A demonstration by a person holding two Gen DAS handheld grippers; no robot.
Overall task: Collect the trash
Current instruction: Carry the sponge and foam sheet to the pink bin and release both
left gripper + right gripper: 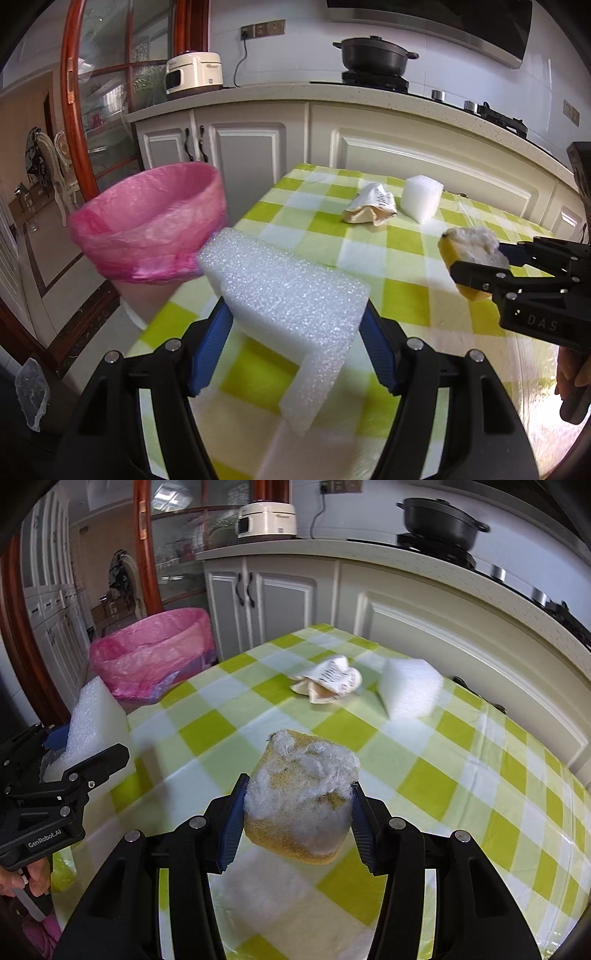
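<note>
left tongs (pixel 295 332) clamped on foam corner piece (pixel 284 291) | right tongs (pixel 297 819) clamped on yellow sponge (pixel 299 801) | pink-lined bin (pixel 151 221) beside table's (pixel 406 266) left edge

Home kitchen: cabinets (pixel 243 144), countertop (pixel 295 94), rice cooker (pixel 194 74), pot (pixel 375 53) on stove.

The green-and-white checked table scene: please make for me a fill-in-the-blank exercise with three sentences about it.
1. The left gripper is shut on an L-shaped white ____ piece.
2. The right gripper is shut on a worn ____ sponge with grey fuzz.
3. The round bin beside the checked table is lined with a ____ plastic bag.

Missing words: foam; yellow; pink
</note>
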